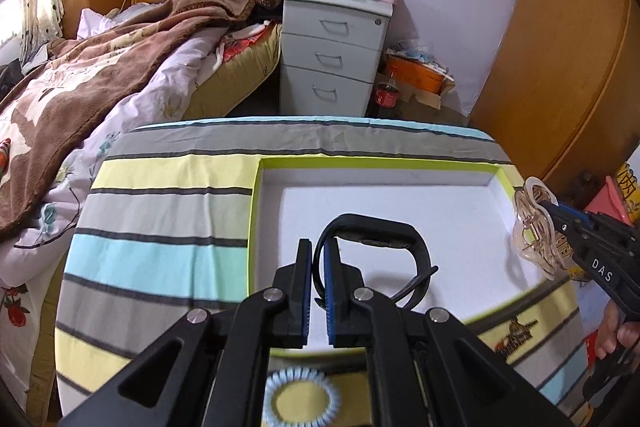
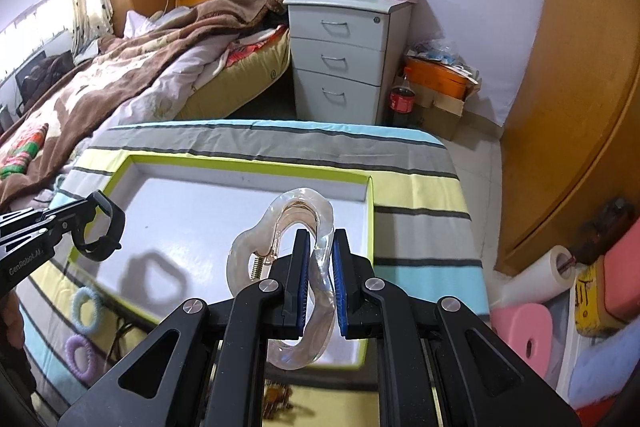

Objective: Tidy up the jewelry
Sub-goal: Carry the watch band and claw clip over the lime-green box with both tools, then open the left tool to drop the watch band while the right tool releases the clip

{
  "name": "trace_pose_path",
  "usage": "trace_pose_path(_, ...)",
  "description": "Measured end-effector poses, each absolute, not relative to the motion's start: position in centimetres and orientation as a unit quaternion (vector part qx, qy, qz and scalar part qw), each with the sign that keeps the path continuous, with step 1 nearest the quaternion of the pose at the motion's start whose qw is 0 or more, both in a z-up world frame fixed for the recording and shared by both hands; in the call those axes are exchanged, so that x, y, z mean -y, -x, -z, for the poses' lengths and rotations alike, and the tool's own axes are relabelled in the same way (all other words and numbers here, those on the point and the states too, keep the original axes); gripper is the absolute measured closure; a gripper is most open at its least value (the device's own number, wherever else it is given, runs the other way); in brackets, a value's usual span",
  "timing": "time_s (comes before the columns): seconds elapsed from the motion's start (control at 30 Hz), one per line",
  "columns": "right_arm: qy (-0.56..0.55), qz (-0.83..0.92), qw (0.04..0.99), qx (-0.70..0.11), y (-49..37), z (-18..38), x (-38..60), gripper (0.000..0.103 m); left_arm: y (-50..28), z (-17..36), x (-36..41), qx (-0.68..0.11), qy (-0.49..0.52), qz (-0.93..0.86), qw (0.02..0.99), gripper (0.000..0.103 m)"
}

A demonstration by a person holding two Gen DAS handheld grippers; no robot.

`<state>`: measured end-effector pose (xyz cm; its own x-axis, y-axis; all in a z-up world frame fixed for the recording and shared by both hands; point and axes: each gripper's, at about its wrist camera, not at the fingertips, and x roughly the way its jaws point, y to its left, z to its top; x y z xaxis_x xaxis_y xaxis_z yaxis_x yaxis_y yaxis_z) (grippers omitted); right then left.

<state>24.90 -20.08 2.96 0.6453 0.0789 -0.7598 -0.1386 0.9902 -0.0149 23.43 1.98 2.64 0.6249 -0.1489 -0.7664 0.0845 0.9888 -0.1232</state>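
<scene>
My left gripper (image 1: 319, 259) is shut on a black wristband (image 1: 376, 231) and holds it above the white tray with a green rim (image 1: 376, 159). My right gripper (image 2: 320, 247) is shut on a clear hair claw clip (image 2: 288, 227), held over the same tray (image 2: 248, 173). The clip also shows at the right of the left wrist view (image 1: 536, 231), and the band at the left of the right wrist view (image 2: 106, 231). A pale blue spiral hair tie (image 1: 302, 401) lies on the striped cloth below the left gripper.
The tray sits on a striped cloth over a table (image 2: 420, 187). A blue hair tie (image 2: 86, 309) and a purple one (image 2: 82, 355) lie left of the tray. A gold ornament (image 2: 276, 401) lies near the front edge. A bed (image 1: 100, 75) and drawer unit (image 1: 332, 55) stand beyond.
</scene>
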Motion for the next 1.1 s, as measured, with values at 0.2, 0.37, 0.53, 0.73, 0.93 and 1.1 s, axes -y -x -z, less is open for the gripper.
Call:
trace_pose_path(0.2,0.047,-0.06,0.898,-0.433,-26.8,-1.7,19.9,0.092,-25.7,-1.1,-1.9,-0.449,0.037,0.06,0.891,0.097)
trace_pose_path(0.37,0.056,-0.062,0.893,-0.442,-28.0,-0.8,19.8,0.092,-26.9,0.1,-1.5,-0.46,0.037,0.058,0.885,0.097)
trace_pose_path(0.53,0.065,-0.062,0.892,-0.444,-28.6,-0.4,19.7,0.092,-27.6,0.7,-1.4,-0.466,0.037,0.058,0.882,0.097)
trace_pose_path(0.73,0.065,-0.062,0.89,-0.447,-29.1,0.1,19.5,0.092,-28.2,1.4,-1.5,-0.475,0.036,0.05,0.878,0.097)
trace_pose_path(0.93,0.065,-0.06,0.891,-0.446,-29.3,0.2,19.6,0.091,-28.3,1.4,-1.6,-0.475,0.035,0.047,0.878,0.097)
trace_pose_path(1.1,0.058,-0.06,0.89,-0.449,-29.6,0.4,19.8,0.091,-28.5,1.5,-1.6,-0.477,0.04,0.047,0.877,0.097)
